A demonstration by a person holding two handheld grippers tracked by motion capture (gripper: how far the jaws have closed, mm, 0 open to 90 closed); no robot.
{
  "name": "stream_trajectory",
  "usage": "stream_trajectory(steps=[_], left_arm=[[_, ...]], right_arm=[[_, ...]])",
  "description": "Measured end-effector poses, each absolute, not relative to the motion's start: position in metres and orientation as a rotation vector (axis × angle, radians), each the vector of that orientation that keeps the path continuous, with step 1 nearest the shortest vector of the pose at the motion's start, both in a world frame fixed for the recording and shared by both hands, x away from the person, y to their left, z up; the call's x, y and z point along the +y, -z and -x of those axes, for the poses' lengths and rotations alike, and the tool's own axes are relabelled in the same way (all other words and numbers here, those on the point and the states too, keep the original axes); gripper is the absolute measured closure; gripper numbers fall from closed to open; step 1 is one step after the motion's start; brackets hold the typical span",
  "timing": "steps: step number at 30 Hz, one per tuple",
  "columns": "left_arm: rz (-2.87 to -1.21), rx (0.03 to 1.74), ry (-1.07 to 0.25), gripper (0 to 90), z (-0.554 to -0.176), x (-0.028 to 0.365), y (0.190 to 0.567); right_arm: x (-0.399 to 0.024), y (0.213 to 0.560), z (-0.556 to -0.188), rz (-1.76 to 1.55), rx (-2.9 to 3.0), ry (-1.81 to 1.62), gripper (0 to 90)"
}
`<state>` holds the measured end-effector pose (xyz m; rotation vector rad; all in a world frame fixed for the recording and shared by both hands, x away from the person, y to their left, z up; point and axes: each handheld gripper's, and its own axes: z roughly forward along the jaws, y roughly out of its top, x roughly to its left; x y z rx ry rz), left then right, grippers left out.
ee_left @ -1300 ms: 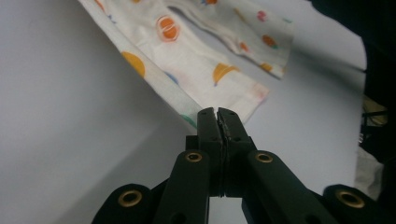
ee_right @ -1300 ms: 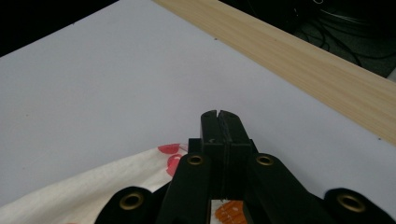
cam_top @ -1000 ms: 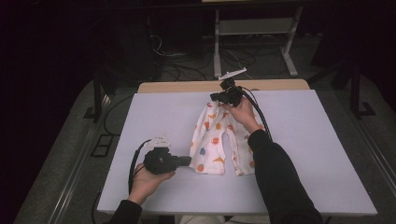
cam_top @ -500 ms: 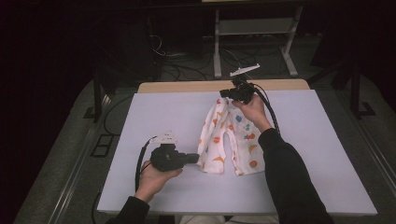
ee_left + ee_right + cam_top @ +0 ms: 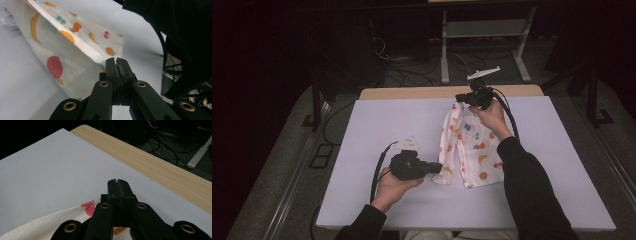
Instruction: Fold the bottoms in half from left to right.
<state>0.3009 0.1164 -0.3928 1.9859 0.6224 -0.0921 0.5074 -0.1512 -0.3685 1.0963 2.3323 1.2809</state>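
Holding little fruit-print pants (image 5: 468, 147) at both ends, left gripper (image 5: 435, 167) and right gripper (image 5: 460, 98) fingers clenched on cloth; stretched over white bench (image 5: 377, 125), twelve to seven o'clock. No readable writing.

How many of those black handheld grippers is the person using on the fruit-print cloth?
2. The left gripper pinches the near left corner of the fruit-print cloth. The right gripper pinches its far end, near the table's back edge. Both have jaws shut.

High view above the table (image 5: 377, 125); both gripper views close, sharing the cloth (image 5: 469, 145).
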Motion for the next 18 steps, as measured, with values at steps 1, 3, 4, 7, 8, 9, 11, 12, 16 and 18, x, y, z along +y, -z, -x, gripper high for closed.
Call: stream_trajectory(steps=[1,3,4,7,8,9,11,12,16,18], left_arm=[[-1.985,0.619,0.094,88.3,-0.301,0.115,0.392],[-1.987,0.611,0.094,88.3,-0.302,0.11,0.391],[-1.985,0.611,0.098,88.3,-0.303,0.107,0.391],[-1.985,0.603,0.107,88.3,-0.304,0.1,0.39],[-1.987,0.599,0.109,88.3,-0.305,0.097,0.39],[-1.99,0.594,0.111,88.3,-0.305,0.094,0.389],[-1.993,0.588,0.114,88.3,-0.306,0.088,0.389],[-1.991,0.584,0.116,88.3,-0.307,0.086,0.389],[-1.995,0.576,0.129,88.3,-0.309,0.073,0.389],[-1.997,0.575,0.128,88.3,-0.31,0.067,0.389]], right_arm=[[-0.153,0.368,-0.507,-1.094,2.33,-1.28,89.1],[-0.156,0.366,-0.507,-1.094,2.325,-1.278,89.0],[-0.158,0.365,-0.507,-1.098,2.322,-1.278,89.0],[-0.164,0.362,-0.507,-1.098,2.313,-1.279,89.0],[-0.166,0.361,-0.507,-1.096,2.313,-1.279,89.0],[-0.168,0.36,-0.507,-1.098,2.314,-1.279,89.0],[-0.172,0.359,-0.507,-1.098,2.31,-1.273,89.0],[-0.174,0.359,-0.508,-1.098,2.313,-1.276,89.0],[-0.18,0.36,-0.509,-1.106,2.317,-1.263,89.0],[-0.182,0.362,-0.51,-1.106,2.324,-1.261,89.0]])
